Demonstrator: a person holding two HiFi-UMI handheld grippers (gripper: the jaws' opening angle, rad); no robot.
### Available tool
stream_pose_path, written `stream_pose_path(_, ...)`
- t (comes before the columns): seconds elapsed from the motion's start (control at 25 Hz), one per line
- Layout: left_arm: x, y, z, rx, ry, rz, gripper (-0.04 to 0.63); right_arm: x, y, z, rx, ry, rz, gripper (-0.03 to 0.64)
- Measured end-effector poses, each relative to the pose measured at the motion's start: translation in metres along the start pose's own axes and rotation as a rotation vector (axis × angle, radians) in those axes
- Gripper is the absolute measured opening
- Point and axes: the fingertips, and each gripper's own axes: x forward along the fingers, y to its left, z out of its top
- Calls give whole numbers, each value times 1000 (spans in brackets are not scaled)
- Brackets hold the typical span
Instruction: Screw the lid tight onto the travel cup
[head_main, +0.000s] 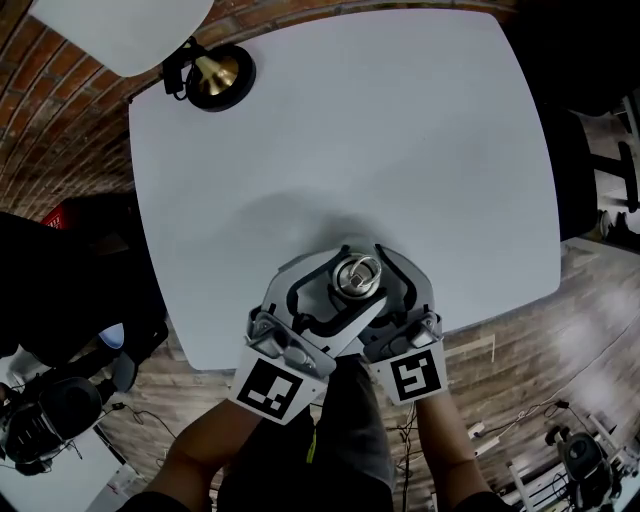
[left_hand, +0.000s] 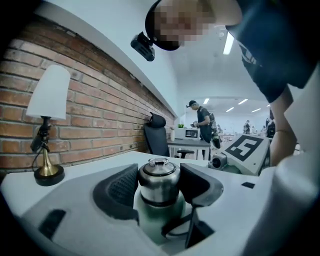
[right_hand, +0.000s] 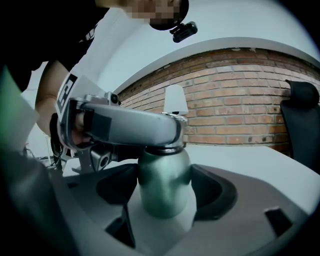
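I have the travel cup (right_hand: 164, 186) standing upright near the lower edge of the white table (head_main: 400, 130), just below the middle of the head view, with both of my tools meeting around it. My right gripper (right_hand: 165, 189) is closed on the green body, its dark pads (right_hand: 120, 185) pressed against either side of it in the lower centre of the right gripper view. My left gripper (left_hand: 159, 182) comes in from the lower left of the head view and is clamped higher up, on the steel lid (left_hand: 158, 174), with a pad touching each flank of it. The lid sits level on the neck of the cup. In the right gripper view the grey body of my left tool crosses the top of the cup. A small lamp (head_main: 215, 75) with a brass foot stands at the table's upper left corner, well apart from the cup, in front of the brick wall (left_hand: 90, 125).
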Motion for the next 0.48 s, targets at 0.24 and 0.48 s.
stream_pose_path(0.24, -3, -11, -1, 49, -15, -409, 262, 0, 1, -1, -19, 9, 18, 322)
stream_pose_path(0.48, -5, -19, 0, 112, -28, -680, 265, -1, 1, -1, -17, 13, 23, 322)
